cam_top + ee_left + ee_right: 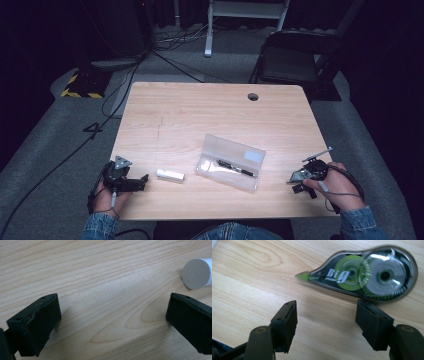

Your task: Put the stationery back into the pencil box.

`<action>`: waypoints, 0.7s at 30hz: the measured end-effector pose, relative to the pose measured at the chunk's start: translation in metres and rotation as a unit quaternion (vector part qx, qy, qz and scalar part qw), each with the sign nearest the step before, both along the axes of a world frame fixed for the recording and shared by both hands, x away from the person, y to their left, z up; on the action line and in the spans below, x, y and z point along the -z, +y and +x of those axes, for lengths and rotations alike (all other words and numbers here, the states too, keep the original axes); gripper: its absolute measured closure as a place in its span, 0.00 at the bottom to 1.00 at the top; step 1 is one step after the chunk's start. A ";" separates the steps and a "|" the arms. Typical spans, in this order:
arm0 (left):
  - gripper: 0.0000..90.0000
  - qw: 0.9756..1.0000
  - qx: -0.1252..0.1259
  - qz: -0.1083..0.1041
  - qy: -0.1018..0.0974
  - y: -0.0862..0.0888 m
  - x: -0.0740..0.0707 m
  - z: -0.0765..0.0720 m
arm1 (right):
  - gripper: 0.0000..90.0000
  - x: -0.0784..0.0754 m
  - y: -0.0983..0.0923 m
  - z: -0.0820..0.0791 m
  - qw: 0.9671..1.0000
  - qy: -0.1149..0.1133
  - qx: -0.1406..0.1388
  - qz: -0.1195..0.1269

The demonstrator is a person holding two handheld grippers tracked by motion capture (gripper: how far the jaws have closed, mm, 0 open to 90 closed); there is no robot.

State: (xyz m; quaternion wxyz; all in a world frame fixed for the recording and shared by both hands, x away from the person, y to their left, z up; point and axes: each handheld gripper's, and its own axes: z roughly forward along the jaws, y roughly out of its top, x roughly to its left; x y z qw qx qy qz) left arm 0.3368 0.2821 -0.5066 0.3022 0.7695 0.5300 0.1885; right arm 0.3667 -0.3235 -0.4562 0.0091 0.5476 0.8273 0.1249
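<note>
High view: the wooden bench (175, 120) carried a clear plastic case (230, 161) near its middle, lying flat and set at a slant. Inside the case lay a black pen (235, 168), running along the case's length; a pale label showed at the case's far right corner. Whether the lid was closed could not be told. A small white tube (170, 175) lay on its side to the left of the case, apart from it.

The left tongs (144, 179) rested at the bench's near left edge, held in the person's left hand (107, 196), pointing toward the white tube and just short of it. In the left gripper view the two black jaws stood wide apart over bare wood, nothing between them, with the tube's round white end (197, 273) past the right-hand jaw.

The right tongs (295, 176) sat at the near right edge in the right hand (336, 192). In the right gripper view the jaws stood apart with bare wood between them; a correction tape dispenser (362, 273), dark translucent shell with green and silver reels, lay flat on the bench just beyond the jaw tips, nearest the right-hand one. Whether that jaw touched it could not be told.
</note>
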 end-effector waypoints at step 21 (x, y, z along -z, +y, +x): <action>0.00 1.000 0.000 0.000 0.000 0.000 0.000 0.000 | 0.32 0.008 -0.009 0.024 0.975 -0.145 -0.168 -0.025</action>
